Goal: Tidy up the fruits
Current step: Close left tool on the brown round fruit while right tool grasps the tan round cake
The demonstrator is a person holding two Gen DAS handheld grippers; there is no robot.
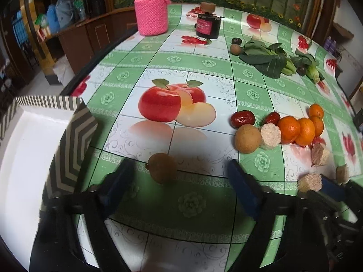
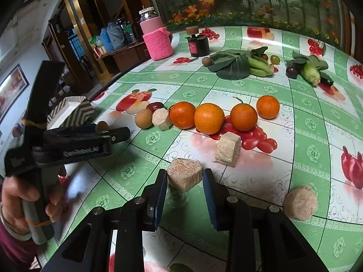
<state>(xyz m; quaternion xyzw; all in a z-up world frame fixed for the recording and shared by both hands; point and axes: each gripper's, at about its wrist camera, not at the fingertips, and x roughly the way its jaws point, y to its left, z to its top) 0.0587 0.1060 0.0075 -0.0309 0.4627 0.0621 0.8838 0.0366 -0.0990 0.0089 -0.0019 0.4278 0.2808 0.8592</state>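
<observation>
Brown longan (image 1: 162, 167) lying on tabletop (image 1: 199, 206) just ahead of left gripper (image 1: 181, 181), nearer its left finger, striped box (image 1: 70, 149) close at left; right gripper (image 2: 183, 188) likewise spread wide, flanking unclamped cane chunk (image 2: 185, 176), oranges (image 2: 208, 117) farther toward back edge.

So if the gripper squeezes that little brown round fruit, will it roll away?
Probably it could. The small brown fruit looks round and lies loose on the smooth, glossy tablecloth, so a nudge may send it rolling. It sits nearer one finger of the open left hand-held gripper, so an off-centre squeeze might push it sideways. It looks light.
</observation>
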